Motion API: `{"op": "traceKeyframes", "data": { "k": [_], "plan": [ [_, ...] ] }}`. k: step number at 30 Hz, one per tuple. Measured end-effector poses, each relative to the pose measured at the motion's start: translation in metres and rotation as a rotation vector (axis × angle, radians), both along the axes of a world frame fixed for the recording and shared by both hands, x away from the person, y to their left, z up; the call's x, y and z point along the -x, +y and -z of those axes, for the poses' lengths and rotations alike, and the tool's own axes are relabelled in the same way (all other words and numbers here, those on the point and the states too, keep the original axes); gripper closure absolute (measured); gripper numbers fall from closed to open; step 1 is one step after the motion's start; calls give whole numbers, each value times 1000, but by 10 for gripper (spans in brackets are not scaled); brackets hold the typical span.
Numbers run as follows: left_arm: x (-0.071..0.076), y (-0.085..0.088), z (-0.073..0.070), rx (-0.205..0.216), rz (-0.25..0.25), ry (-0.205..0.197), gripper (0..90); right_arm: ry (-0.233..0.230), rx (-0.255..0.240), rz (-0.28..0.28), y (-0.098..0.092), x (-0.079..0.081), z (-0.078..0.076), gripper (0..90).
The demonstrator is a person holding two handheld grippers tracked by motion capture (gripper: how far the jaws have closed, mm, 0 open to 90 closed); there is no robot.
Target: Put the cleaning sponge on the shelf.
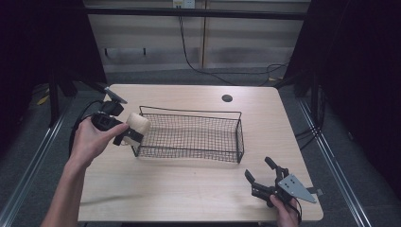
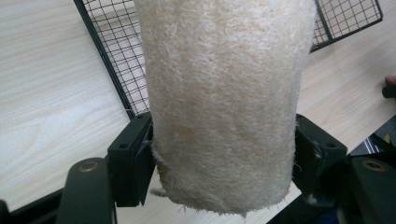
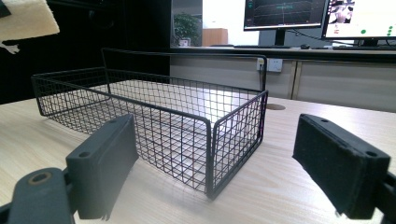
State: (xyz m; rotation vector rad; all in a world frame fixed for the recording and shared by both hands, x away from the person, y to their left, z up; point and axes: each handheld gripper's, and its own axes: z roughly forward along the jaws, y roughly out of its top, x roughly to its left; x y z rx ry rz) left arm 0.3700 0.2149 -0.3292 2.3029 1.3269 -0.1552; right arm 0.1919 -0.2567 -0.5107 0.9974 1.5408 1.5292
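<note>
The left gripper (image 1: 124, 134) clamps a fibrous, cream loofah cylinder (image 2: 219, 102) beside the black wire-mesh basket (image 1: 189, 135); the right gripper (image 1: 261, 176) rests with jaws apart on the pale wood-grain desk (image 1: 189, 184)

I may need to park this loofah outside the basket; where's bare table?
Bare table runs between the wire basket and the near edge, and behind the basket. Crowded: the left end, under the left gripper holding the loofah, and the right gripper.

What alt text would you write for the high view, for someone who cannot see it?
Seen from above, a person's left gripper holds a beige, fibrous loofah roll at the left end of a black wire-mesh basket on a pale wooden table. The right gripper rests open near the table's front right corner.
</note>
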Motion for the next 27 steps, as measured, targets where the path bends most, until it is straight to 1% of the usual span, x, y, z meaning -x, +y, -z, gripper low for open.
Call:
{"op": "traceKeyframes", "data": {
  "k": [1, 6, 11, 13, 15, 17, 20, 23, 24, 25, 26, 27],
  "plan": [
    [-1, -2, 1, 5, -24, 3, 320, -1, 1, -1, 0, 0, 0, 130],
    [-9, -7, 6, -9, -69, 15, 320, 0, 0, 0, 0, 0, 0, 129],
    [-14, -12, 8, -13, -89, 35, 320, 0, 1, -2, 0, 0, 0, 130],
    [-17, -15, 8, -25, -95, 39, 320, 0, 0, 0, 0, 0, 0, 130],
    [-19, -19, 9, -45, -99, 39, 320, 0, 1, -1, 0, 0, 0, 130],
    [-21, -23, 10, -50, -109, 44, 320, 2, 0, -2, 0, 0, 0, 130],
    [-25, -28, 14, -50, -108, 67, 320, -1, 1, -1, 0, 0, 0, 130],
    [-29, -33, 19, -52, -128, 80, 320, -1, 1, -2, 0, 0, 0, 130],
    [-30, -34, 20, -48, -132, 91, 320, 0, 0, -1, 0, 0, 0, 130],
    [-32, -34, 21, -50, -136, 90, 320, 0, 0, -2, 0, 0, 0, 130],
    [-33, -35, 22, -51, -137, 101, 320, -1, 2, -3, 0, 0, 0, 130],
    [-34, -37, 23, -56, -140, 97, 320, -1, 1, -1, 0, 0, 0, 130]
  ]
}}
